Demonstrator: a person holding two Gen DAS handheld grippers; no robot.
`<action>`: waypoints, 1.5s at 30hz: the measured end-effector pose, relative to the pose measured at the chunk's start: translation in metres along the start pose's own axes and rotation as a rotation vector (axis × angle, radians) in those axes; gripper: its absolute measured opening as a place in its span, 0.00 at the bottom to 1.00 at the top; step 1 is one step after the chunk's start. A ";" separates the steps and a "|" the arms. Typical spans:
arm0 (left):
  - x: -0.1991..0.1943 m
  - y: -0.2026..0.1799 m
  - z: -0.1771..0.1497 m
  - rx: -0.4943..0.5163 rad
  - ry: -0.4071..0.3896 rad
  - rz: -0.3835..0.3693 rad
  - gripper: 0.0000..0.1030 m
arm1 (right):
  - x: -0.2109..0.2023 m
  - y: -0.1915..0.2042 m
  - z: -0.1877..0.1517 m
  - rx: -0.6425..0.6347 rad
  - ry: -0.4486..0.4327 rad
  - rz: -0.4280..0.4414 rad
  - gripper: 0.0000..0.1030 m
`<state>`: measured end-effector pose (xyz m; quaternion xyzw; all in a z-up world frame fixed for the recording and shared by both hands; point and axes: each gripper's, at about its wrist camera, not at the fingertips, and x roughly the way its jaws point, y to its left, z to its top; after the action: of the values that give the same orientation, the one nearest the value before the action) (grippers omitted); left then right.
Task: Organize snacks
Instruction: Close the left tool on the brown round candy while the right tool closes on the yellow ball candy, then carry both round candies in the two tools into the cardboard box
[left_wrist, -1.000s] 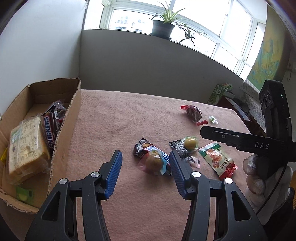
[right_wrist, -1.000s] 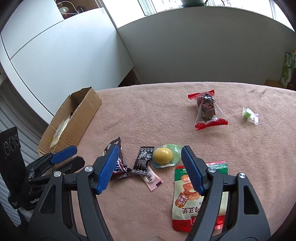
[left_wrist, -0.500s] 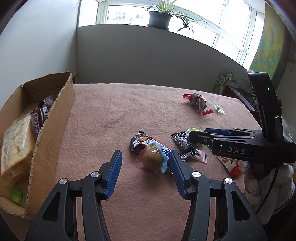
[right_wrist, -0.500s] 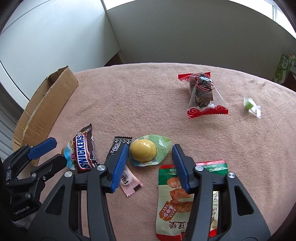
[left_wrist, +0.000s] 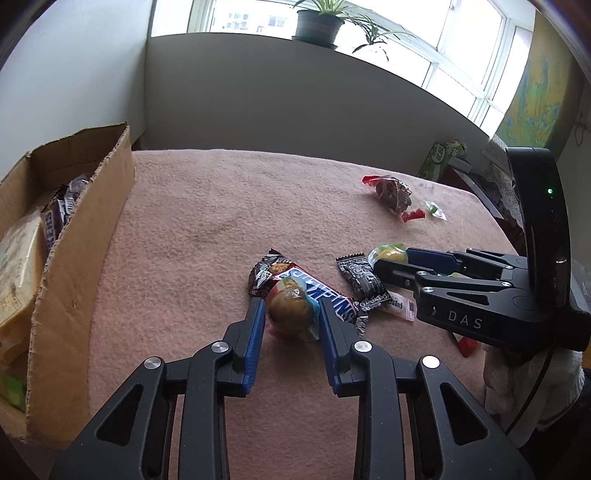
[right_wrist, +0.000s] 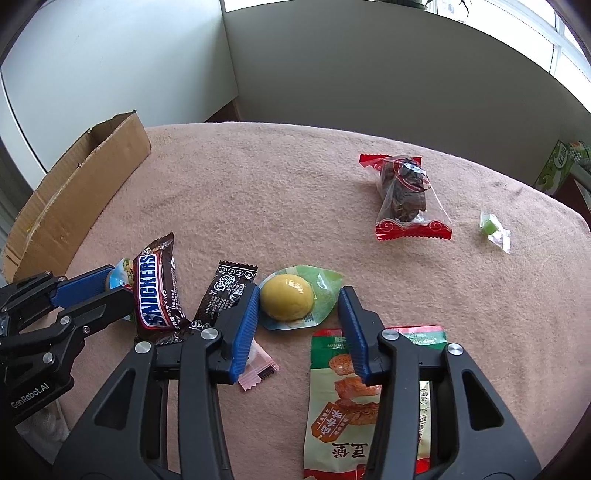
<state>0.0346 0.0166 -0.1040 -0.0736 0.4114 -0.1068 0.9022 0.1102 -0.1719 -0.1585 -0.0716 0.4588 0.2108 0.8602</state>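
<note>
My left gripper (left_wrist: 291, 314) has its blue pads closed around a round brown snack in a clear blue-edged wrapper (left_wrist: 290, 312), which lies against a Snickers bar (left_wrist: 317, 291) on the pink tablecloth (left_wrist: 207, 221). My right gripper (right_wrist: 297, 301) straddles a round yellow snack in a green wrapper (right_wrist: 287, 297); the left pad is at it, the right pad stands a little off. It also shows in the left wrist view (left_wrist: 388, 254). The Snickers bar (right_wrist: 155, 291) lies to its left.
An open cardboard box (left_wrist: 74, 236) with several snacks stands at the left. A black sachet (right_wrist: 227, 291), a pink sachet (right_wrist: 258, 369), an orange-green packet (right_wrist: 369, 402), a red-ended bag (right_wrist: 406, 195) and a small green candy (right_wrist: 489, 223) lie on the cloth.
Both grippers moved forward and down onto the snacks. The left jaws narrowed around the brown snack. The right jaws narrowed around the yellow snack.
</note>
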 end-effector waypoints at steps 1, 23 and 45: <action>0.000 -0.001 0.000 0.006 -0.001 0.004 0.25 | -0.001 0.000 0.000 -0.003 -0.002 -0.002 0.42; -0.030 0.004 0.002 -0.025 -0.073 -0.001 0.23 | -0.032 -0.003 0.003 0.041 -0.069 0.035 0.27; -0.089 0.050 0.006 -0.111 -0.246 0.055 0.23 | -0.080 0.075 0.056 0.006 -0.206 0.183 0.27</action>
<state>-0.0111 0.0874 -0.0463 -0.1248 0.3047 -0.0494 0.9429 0.0817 -0.1102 -0.0559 -0.0051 0.3733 0.2934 0.8801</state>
